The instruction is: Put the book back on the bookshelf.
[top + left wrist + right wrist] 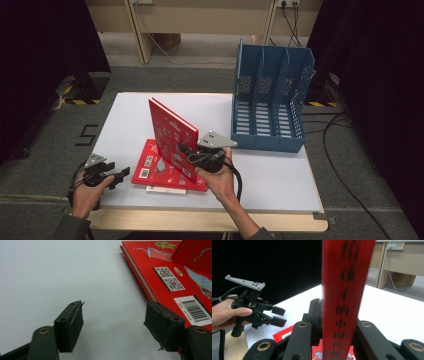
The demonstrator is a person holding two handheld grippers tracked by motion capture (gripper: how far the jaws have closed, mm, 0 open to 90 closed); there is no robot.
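Two red books [167,172], upright one [172,137] near blue rack [270,100], bare table [270,175] between.

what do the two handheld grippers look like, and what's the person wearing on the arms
Both the left gripper and the right gripper are black, with a pistol-style handle, two flat jaws faced with dark worn pads, brass-coloured pivot rings, and a grey three-cornered plate studded with small dots on top. A black cable trails from each. Dark grey sleeves cover the person's forearms.
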